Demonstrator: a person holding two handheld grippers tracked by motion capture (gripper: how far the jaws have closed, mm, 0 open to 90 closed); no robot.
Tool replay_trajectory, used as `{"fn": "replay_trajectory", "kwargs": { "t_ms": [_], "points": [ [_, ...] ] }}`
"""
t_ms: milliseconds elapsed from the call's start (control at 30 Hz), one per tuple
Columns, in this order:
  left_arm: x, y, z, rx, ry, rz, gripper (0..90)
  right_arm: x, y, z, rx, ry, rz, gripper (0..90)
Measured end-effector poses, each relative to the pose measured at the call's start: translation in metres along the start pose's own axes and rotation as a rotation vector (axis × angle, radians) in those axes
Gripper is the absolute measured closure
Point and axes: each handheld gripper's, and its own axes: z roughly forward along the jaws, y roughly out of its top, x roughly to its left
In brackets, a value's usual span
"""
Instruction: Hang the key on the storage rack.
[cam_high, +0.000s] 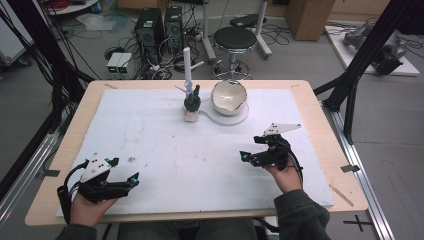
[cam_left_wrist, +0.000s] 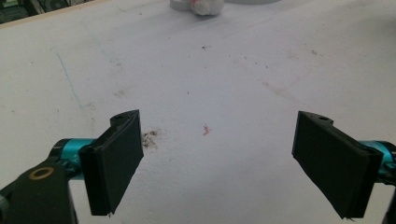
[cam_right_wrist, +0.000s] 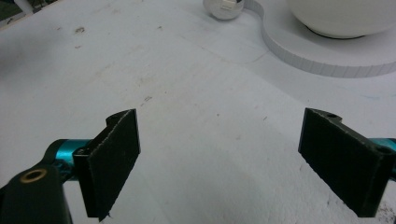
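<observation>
A white bowl (cam_high: 229, 97) sits on a round white base (cam_high: 239, 116) at the back middle of the white mat; its underside and base (cam_right_wrist: 322, 58) appear at the top of the right gripper view. Left of it stands a small stand (cam_high: 191, 102) with a white upright rod and a dark round piece. My left gripper (cam_high: 125, 171) rests near the front left corner, jaws wide apart with bare mat between them (cam_left_wrist: 217, 154). My right gripper (cam_high: 252, 147) hovers at the front right, also open with nothing between its jaws (cam_right_wrist: 219, 154).
The white foam mat (cam_high: 165, 145) covers most of the wooden table (cam_high: 65, 145) and bears small dirt specks (cam_left_wrist: 150, 137). Beyond the table's far edge stand a black stool (cam_high: 235, 40), computer towers (cam_high: 150, 30) and cables. Black frame posts (cam_high: 360, 60) rise at the right.
</observation>
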Motion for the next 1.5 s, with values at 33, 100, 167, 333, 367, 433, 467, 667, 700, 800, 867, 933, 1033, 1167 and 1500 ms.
{"fn": "replay_trajectory", "kwargs": {
  "t_ms": [33,100,167,333,367,433,467,667,700,800,867,933,1033,1167,1500],
  "points": [
    [0.000,0.000,0.000,0.003,0.000,0.005,16.6,-0.001,-0.001,-0.001,-0.002,-0.002,-0.003,12.0],
    [0.000,0.000,0.000,0.002,-0.002,0.001,16.6,-0.001,-0.003,-0.002,-0.004,-0.003,-0.003,11.9],
    [-0.001,0.000,0.000,0.003,-0.003,0.001,16.6,-0.001,-0.005,-0.003,-0.002,-0.005,0.000,11.9],
    [-0.001,-0.001,0.000,0.002,-0.005,-0.001,16.6,-0.002,-0.010,-0.006,-0.007,-0.008,0.004,11.9],
    [-0.001,-0.001,0.000,0.004,-0.005,-0.001,16.6,-0.002,-0.010,-0.006,-0.008,-0.007,0.008,11.9],
    [-0.001,-0.001,0.000,0.006,-0.008,-0.003,16.6,-0.002,-0.012,-0.007,-0.009,-0.009,0.005,11.9],
    [-0.001,-0.002,0.000,0.006,-0.008,-0.002,16.6,-0.002,-0.012,-0.008,-0.011,-0.010,0.007,11.9],
    [-0.002,-0.002,0.001,0.012,-0.010,0.002,16.6,-0.003,-0.018,-0.012,-0.012,-0.013,0.017,11.9],
    [-0.002,-0.002,0.001,0.012,-0.010,0.002,16.6,-0.003,-0.019,-0.012,-0.014,-0.011,0.019,11.9],
    [-0.002,-0.003,0.001,0.012,-0.012,-0.001,16.6,-0.003,-0.022,-0.014,-0.014,-0.016,0.017,11.9],
    [-0.002,-0.003,0.001,0.013,-0.015,-0.003,16.6,-0.003,-0.024,-0.015,-0.014,-0.016,0.020,11.9],
    [-0.002,-0.003,0.001,0.015,-0.016,-0.001,16.7,-0.003,-0.026,-0.016,-0.015,-0.018,0.019,11.9],
    [-0.002,-0.004,0.001,0.018,-0.015,0.001,16.6,-0.003,-0.030,-0.017,-0.019,-0.017,0.023,11.8],
    [-0.003,-0.004,0.001,0.020,-0.018,0.001,16.7,-0.003,-0.034,-0.019,-0.015,-0.018,0.025,11.8],
    [-0.002,-0.007,0.002,0.026,-0.014,0.003,16.7,0.002,-0.042,-0.025,-0.020,-0.018,0.016,11.8]
  ]
}}
